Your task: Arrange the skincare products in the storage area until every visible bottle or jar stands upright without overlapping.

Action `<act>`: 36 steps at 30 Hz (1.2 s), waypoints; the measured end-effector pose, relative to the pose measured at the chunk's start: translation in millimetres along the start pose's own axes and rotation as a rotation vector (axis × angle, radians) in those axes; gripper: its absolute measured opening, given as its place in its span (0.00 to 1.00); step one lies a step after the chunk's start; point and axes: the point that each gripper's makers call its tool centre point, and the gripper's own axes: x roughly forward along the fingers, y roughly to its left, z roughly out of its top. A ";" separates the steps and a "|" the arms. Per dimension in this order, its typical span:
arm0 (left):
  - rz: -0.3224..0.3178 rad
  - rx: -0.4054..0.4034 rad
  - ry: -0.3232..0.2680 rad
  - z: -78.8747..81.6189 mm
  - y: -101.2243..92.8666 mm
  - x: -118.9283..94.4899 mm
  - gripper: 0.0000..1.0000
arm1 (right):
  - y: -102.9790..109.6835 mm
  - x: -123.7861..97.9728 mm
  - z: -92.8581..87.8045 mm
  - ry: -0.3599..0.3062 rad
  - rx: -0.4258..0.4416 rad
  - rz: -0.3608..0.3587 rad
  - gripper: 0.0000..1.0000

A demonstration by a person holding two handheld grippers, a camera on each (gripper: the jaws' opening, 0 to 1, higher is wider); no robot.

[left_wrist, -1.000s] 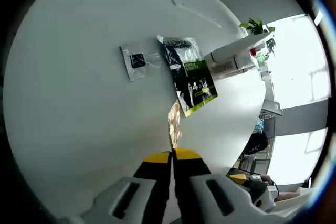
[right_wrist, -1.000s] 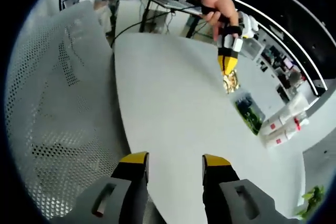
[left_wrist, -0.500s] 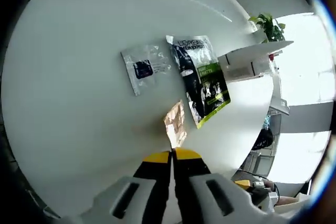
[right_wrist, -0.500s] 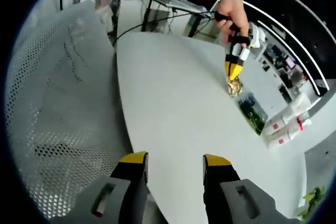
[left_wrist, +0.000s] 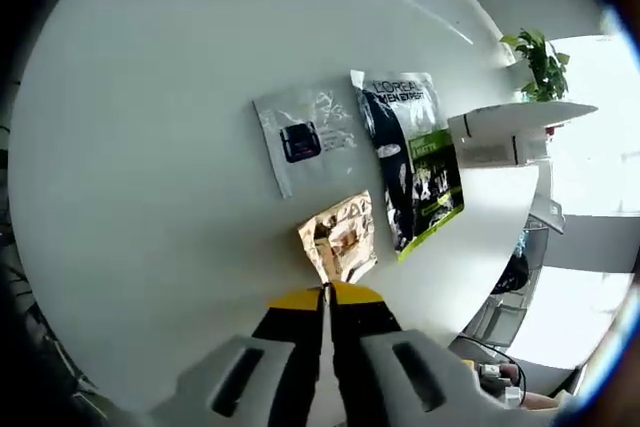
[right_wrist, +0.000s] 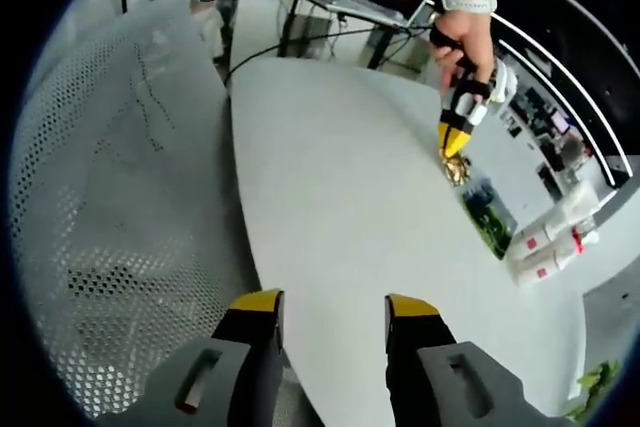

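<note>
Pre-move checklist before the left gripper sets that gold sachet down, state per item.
1. Left gripper grip on gold sachet: ok, jaws shut on its lower edge.
2. Drop zone on white table: ok, bare surface beside the sachet.
3. Overlap with black-and-green pouch and clear sachet: ok, both lie apart from the gold one in the left gripper view.
4. Right gripper out of the way: ok, open, holding nothing, over the near table edge.
5. White tubes: not ok, lying on their sides near the far edge.
6. Sachet contact with the table: cannot tell.
</note>
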 end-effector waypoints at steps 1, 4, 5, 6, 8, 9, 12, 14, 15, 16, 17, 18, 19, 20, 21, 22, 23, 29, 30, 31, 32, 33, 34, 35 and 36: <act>0.003 0.005 -0.005 0.8 0.2 0.2 0.00 | 0.0 0.2 -0.6 0.003 0.002 0.001 0.39; -0.013 0.017 -0.012 2.7 -3.8 1.0 0.00 | 0.0 0.6 -1.6 0.006 0.001 0.000 0.39; -0.017 0.034 -0.021 4.6 -4.9 1.4 0.00 | 0.3 0.7 -1.9 0.008 0.003 0.002 0.39; -0.017 0.025 -0.019 4.4 -4.7 1.4 0.00 | 0.5 0.6 -2.1 0.010 0.004 0.003 0.39; -0.018 -0.009 -0.009 3.4 -3.0 2.6 0.00 | 0.7 0.5 -1.9 0.010 0.000 0.003 0.38; -0.013 -0.005 -0.011 3.3 -1.7 2.7 0.00 | 1.1 0.5 -2.0 0.010 0.002 0.005 0.38; -0.009 -0.021 -0.003 1.6 1.0 2.4 0.00 | 0.3 0.4 -2.6 0.012 0.002 0.001 0.38; -0.008 -0.024 -0.008 1.2 0.6 1.7 0.00 | -0.1 0.5 -2.6 0.012 0.002 -0.002 0.38; -0.011 -0.032 -0.009 1.4 0.6 1.5 0.00 | -0.2 0.4 -2.6 0.012 0.002 -0.002 0.38; -0.021 -0.047 -0.008 1.2 -0.4 1.5 0.00 | -1.1 0.1 -1.7 0.006 0.007 -0.005 0.38; -0.028 -0.047 -0.009 1.6 -0.8 1.6 0.01 | -1.7 0.0 -1.2 0.001 0.016 -0.006 0.38; -0.031 -0.054 -0.011 1.3 -1.4 1.7 0.02 | -1.7 0.0 -1.3 0.002 0.017 -0.006 0.38; -0.033 -0.056 -0.007 0.4 -2.1 1.8 0.04 | -1.4 0.1 -1.5 0.004 0.013 -0.006 0.38; -0.032 -0.058 -0.006 -0.1 -2.1 1.7 0.05 | -0.8 0.5 -1.8 0.006 0.008 -0.005 0.38; -0.031 -0.058 -0.008 -0.4 -2.3 1.6 0.05 | -1.0 0.4 -1.5 0.004 0.008 -0.006 0.38; -0.030 -0.055 -0.011 -0.5 -2.3 1.4 0.04 | -1.3 0.1 -1.0 0.003 0.009 -0.007 0.38; -0.026 -0.055 -0.014 -0.5 -1.8 1.4 0.04 | -1.2 0.1 -1.3 0.004 0.010 -0.006 0.38; -0.001 -0.037 -0.016 -3.8 3.7 -2.7 0.05 | -1.6 0.0 -2.0 0.008 0.010 -0.009 0.38; 0.000 -0.037 -0.017 -3.9 4.1 -3.5 0.05 | -1.6 0.2 -2.2 0.009 0.010 -0.009 0.38; 0.002 -0.036 -0.023 -4.1 5.7 -5.6 0.05 | -2.2 -0.1 -2.0 0.008 0.010 -0.012 0.38; 0.007 -0.031 -0.028 -4.8 6.9 -7.2 0.05 | -2.4 -0.3 -1.6 0.006 0.011 -0.012 0.38; 0.017 -0.016 -0.038 -4.6 9.6 -8.6 0.06 | -2.4 -0.4 -1.5 0.005 0.013 -0.013 0.38; 0.028 -0.005 -0.046 -7.1 12.9 -10.8 0.06 | -2.6 -0.5 -1.7 0.006 0.012 -0.013 0.38; 0.022 -0.006 -0.062 -10.0 14.1 -12.6 0.06 | -2.7 -0.5 -2.0 0.008 0.012 -0.014 0.38; 0.007 -0.020 -0.085 -11.3 13.1 -13.5 0.05 | -2.7 -0.5 -1.5 0.005 0.014 -0.014 0.38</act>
